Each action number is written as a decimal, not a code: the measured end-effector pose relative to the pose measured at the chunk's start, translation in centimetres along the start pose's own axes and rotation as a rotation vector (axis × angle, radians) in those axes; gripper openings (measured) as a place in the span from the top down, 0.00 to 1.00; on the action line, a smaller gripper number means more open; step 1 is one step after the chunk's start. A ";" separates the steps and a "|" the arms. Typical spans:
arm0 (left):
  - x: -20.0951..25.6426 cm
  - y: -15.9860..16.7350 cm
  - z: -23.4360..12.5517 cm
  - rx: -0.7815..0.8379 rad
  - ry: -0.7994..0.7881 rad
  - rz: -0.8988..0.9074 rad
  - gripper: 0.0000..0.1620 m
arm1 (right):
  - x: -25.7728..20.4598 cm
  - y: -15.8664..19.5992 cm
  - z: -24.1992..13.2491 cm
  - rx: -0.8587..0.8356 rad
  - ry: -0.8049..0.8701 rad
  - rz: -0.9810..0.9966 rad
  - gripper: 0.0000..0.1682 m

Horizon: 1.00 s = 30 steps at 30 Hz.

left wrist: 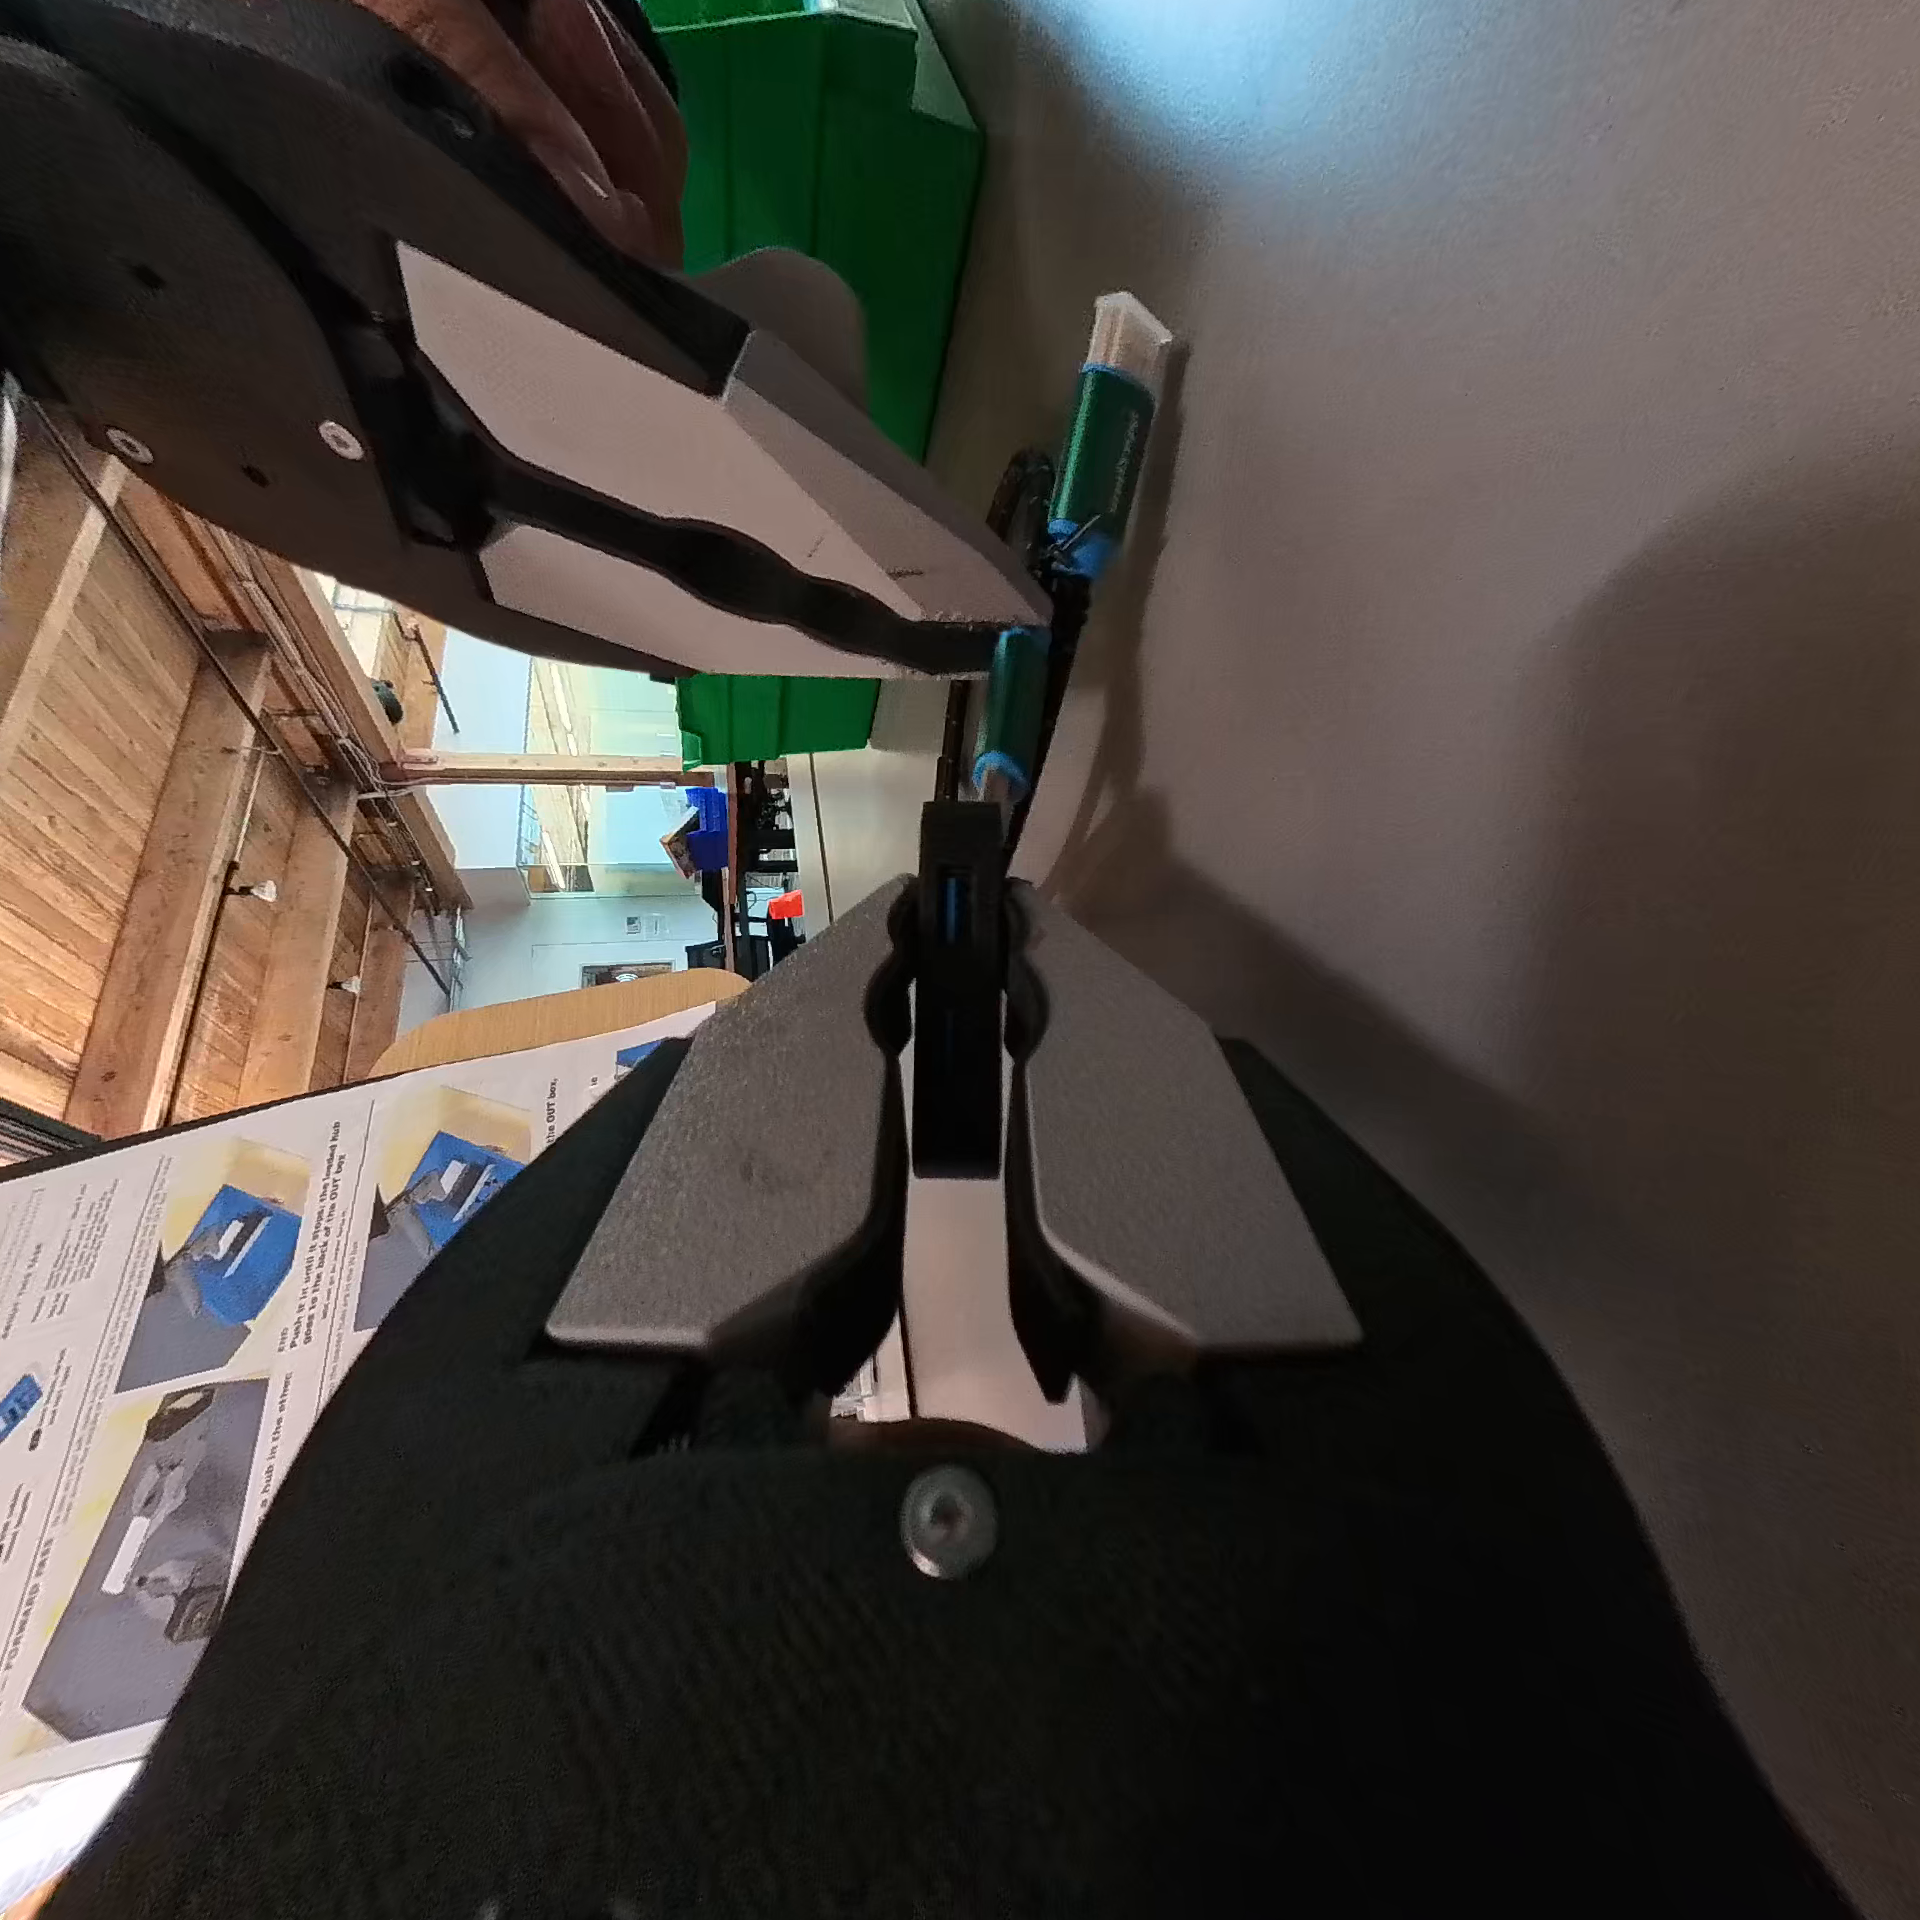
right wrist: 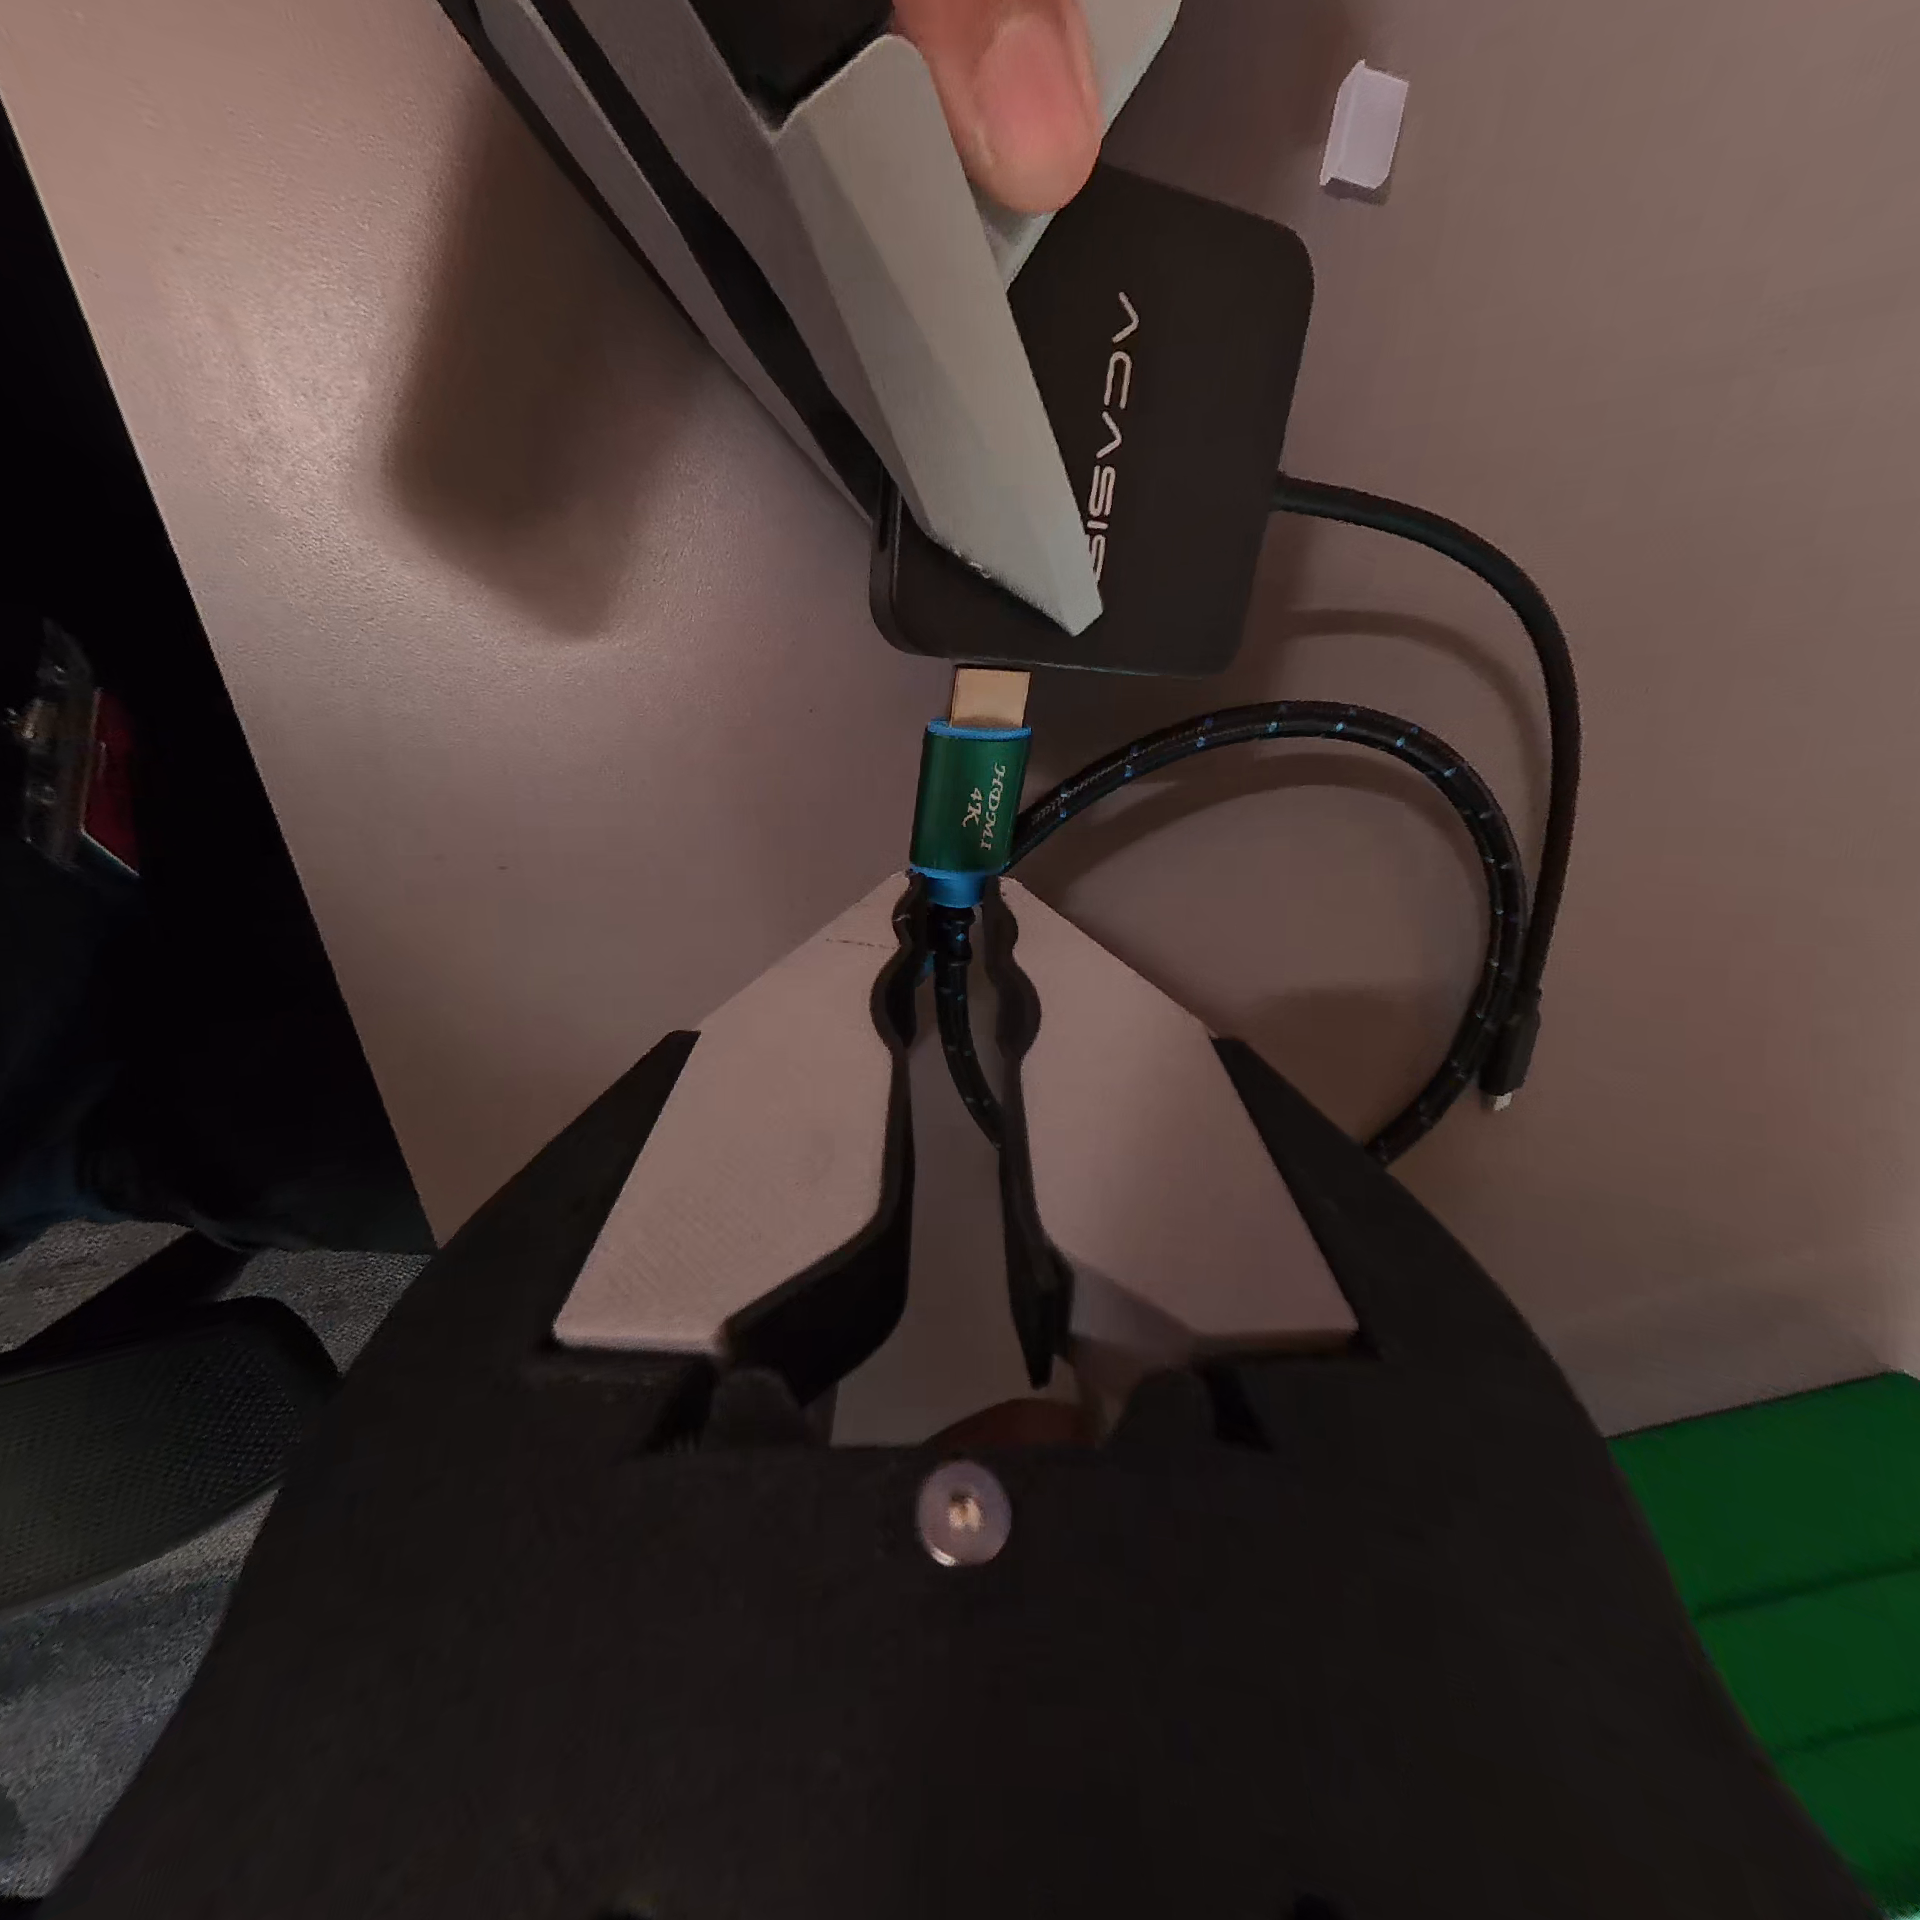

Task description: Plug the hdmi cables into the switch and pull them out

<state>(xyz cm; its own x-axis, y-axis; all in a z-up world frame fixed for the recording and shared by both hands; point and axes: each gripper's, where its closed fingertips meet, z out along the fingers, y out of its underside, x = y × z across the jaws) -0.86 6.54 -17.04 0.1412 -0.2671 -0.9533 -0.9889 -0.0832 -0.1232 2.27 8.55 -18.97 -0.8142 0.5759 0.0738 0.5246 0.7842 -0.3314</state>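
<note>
My left gripper (left wrist: 958, 904) is shut on the black switch (left wrist: 956, 1039), which I see edge-on there. In the right wrist view the switch (right wrist: 1174, 416) is a flat black box held above the grey table (right wrist: 520, 520), with the left gripper (right wrist: 997, 582) clamped on it. My right gripper (right wrist: 951, 894) is shut on the braided cable just behind a green HDMI plug (right wrist: 971, 800). The plug's gold tip (right wrist: 992, 698) meets the switch's near edge, with most of the gold showing. The right gripper (left wrist: 997, 634) and its plug (left wrist: 1003, 707) also show in the left wrist view.
A second green HDMI plug (left wrist: 1101, 447) with a clear cap lies on the table. A loose clear cap (right wrist: 1366, 125) lies beyond the switch. The switch's own black cable (right wrist: 1507, 582) loops to the right. A green bin (left wrist: 821, 208) and a printed sheet (left wrist: 208, 1299) stand nearby. There is about 5 centimeters between the tips of the two grippers.
</note>
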 end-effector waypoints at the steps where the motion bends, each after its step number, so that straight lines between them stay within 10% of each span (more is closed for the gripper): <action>1: 0.1 0.0 0.0 -0.002 0.006 0.001 0.93 | 0.1 0.0 0.0 0.000 0.000 0.003 0.95; 30: 1.9 -0.1 0.7 -0.028 0.069 0.041 0.93 | -0.4 0.8 0.9 -0.106 0.081 -0.144 0.96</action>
<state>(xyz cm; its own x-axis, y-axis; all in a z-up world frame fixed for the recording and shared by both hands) -0.53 6.74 -19.07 0.1040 -0.3362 -0.9360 -0.9924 -0.0972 -0.0754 2.76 8.74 -20.05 -0.8625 0.4691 0.1899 0.4307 0.8774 -0.2113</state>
